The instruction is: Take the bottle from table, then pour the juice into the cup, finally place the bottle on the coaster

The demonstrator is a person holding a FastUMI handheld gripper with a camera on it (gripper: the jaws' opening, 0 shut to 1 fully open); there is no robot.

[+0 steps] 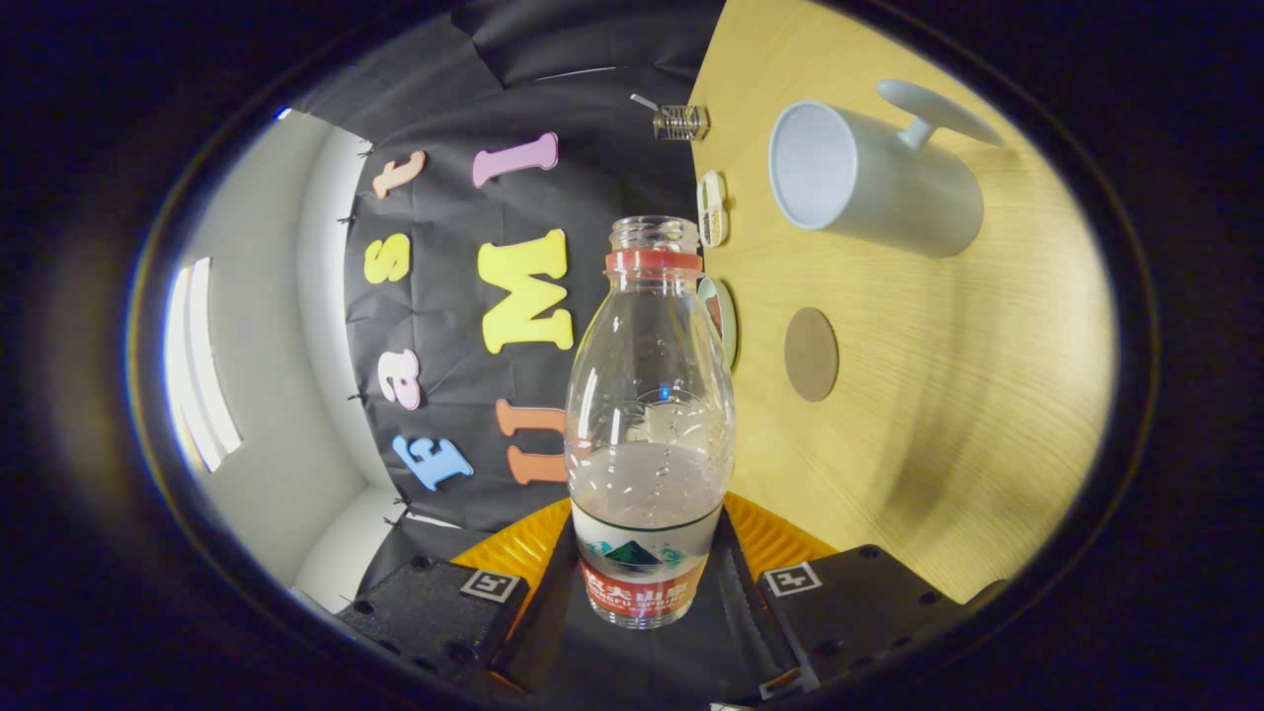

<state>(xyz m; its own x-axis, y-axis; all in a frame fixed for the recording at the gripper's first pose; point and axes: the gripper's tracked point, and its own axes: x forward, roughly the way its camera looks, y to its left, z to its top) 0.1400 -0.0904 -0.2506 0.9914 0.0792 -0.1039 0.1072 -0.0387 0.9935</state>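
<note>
Bottle (649,434) held tight
The fingers (736,583) squeeze it from both sides; cup (869,183) and coaster (811,354) sit beyond.

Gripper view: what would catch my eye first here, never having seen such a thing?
The clear bottle, uncapped and partly filled, clamped between the tongs, and the whole scene turned sideways. Beyond it on the wooden table stands a white cup, with a round brown coaster nearer the bottle.
</note>
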